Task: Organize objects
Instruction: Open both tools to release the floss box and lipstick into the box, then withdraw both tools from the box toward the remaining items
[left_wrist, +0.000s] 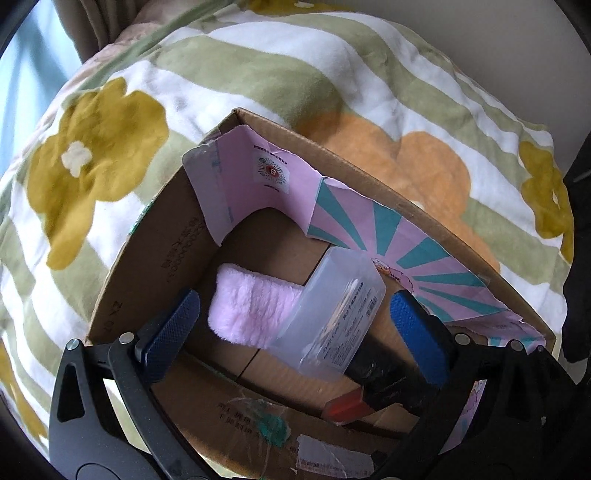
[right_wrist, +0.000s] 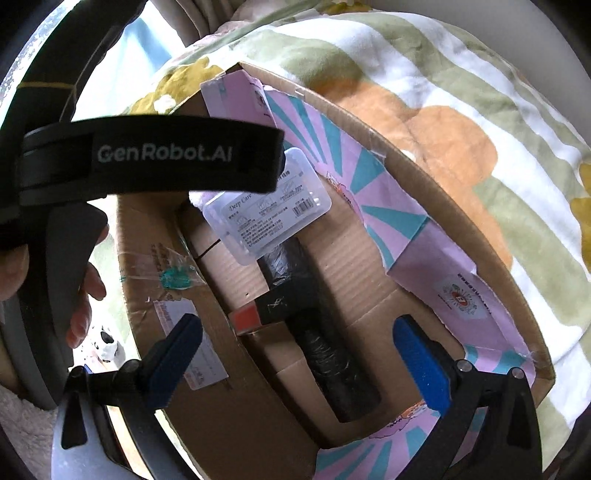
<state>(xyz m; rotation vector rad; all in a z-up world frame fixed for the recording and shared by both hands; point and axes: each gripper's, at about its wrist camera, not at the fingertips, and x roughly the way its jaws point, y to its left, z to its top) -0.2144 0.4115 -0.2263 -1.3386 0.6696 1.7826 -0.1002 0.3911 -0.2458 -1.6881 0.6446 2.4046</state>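
An open cardboard box (left_wrist: 369, 162) with pink and teal flaps sits on a flowered blanket. Inside lie a pink fluffy cloth (left_wrist: 247, 306), a clear plastic case (left_wrist: 332, 314) with a label, a black wrapped tube (left_wrist: 380, 373) and a small red and black box (left_wrist: 347, 406). My left gripper (left_wrist: 295, 332) is open above the box, its blue pads either side of the clear case and apart from it. My right gripper (right_wrist: 295, 358) is open and empty over the box (right_wrist: 443, 184), above the black tube (right_wrist: 325, 354). The clear case (right_wrist: 266, 210) and the red and black box (right_wrist: 266, 310) show there too.
The blanket (left_wrist: 295, 74) with yellow and orange flowers surrounds the box. In the right wrist view the left gripper's black body (right_wrist: 147, 155) and the hand holding it (right_wrist: 85, 302) fill the upper left. A curtain (left_wrist: 92, 26) and window stand at the far left.
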